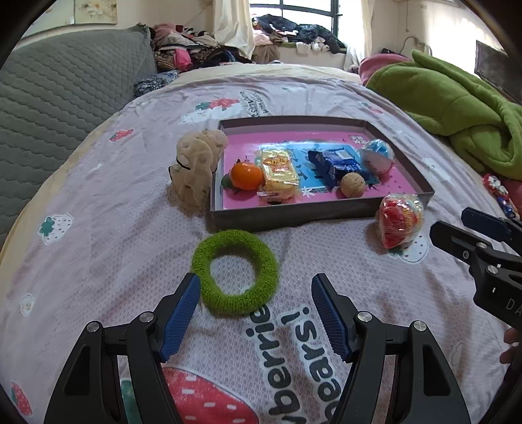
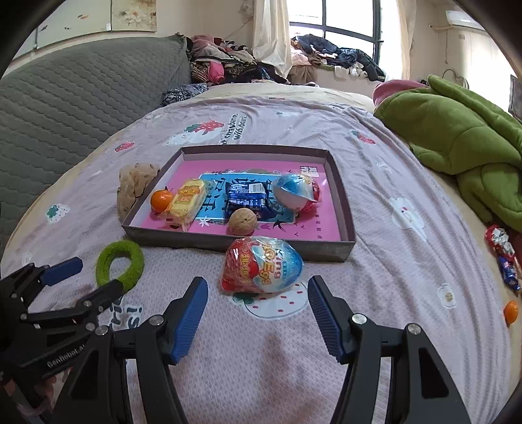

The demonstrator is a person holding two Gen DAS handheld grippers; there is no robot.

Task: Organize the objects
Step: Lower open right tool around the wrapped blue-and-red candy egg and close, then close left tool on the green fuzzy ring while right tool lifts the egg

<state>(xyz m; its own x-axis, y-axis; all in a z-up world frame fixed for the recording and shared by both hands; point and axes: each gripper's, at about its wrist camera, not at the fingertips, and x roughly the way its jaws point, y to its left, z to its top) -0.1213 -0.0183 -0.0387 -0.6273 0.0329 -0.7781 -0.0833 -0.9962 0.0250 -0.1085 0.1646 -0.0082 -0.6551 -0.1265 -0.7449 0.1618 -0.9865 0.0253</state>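
At twelve o'clock of each wide-open, empty gripper waits its target: left gripper (image 1: 256, 290) faces the green ring (image 1: 235, 271), right gripper (image 2: 257, 293) the wrapped egg (image 2: 262, 265); next, close, then lift into the tray (image 2: 228, 243).

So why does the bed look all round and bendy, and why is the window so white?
Left wrist view: the fisheye lens bows the bedspread and darkens the corners; the window is blown out by daylight. Right wrist view: same curving, glare shines on the egg wrapper, and the tray still looks sharp.
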